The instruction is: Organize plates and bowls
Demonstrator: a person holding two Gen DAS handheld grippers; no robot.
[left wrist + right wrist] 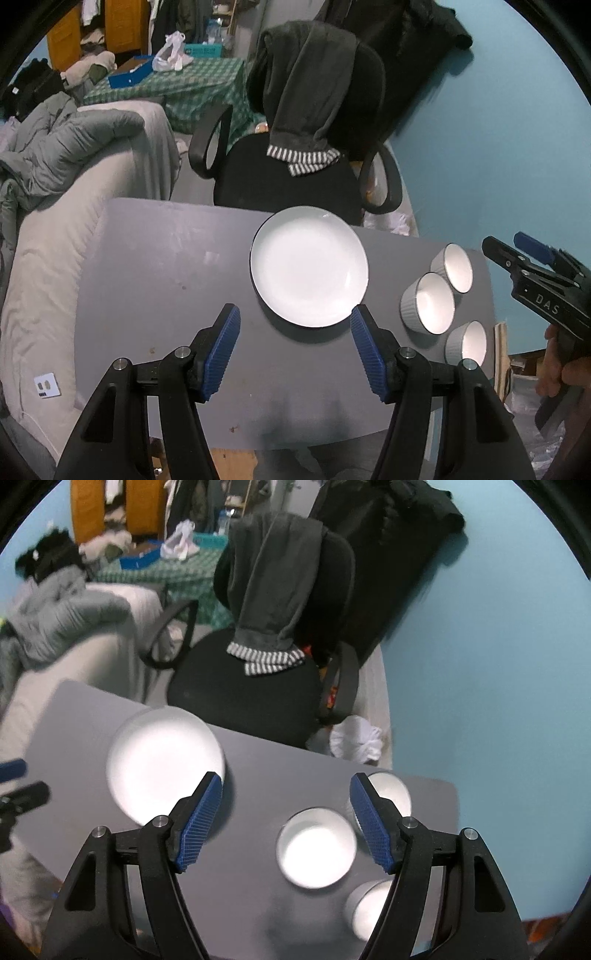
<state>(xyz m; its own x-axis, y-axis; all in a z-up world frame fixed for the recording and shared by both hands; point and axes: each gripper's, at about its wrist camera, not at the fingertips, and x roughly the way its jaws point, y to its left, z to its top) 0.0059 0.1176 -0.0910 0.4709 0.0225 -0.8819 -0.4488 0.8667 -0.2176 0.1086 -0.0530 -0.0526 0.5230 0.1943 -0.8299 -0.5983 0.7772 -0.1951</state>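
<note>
A white plate lies on the grey table near its far edge. To its right stand three white ribbed bowls: a far one, a middle one and a near one. My left gripper hangs open above the table, just in front of the plate, with nothing between its blue pads. My right gripper is open and empty too, high over the middle bowl.
A black office chair draped with dark clothing stands behind the table. A sofa with a grey jacket lies to the left. The blue wall is at the right. White crumpled cloth lies beyond the table's far right corner.
</note>
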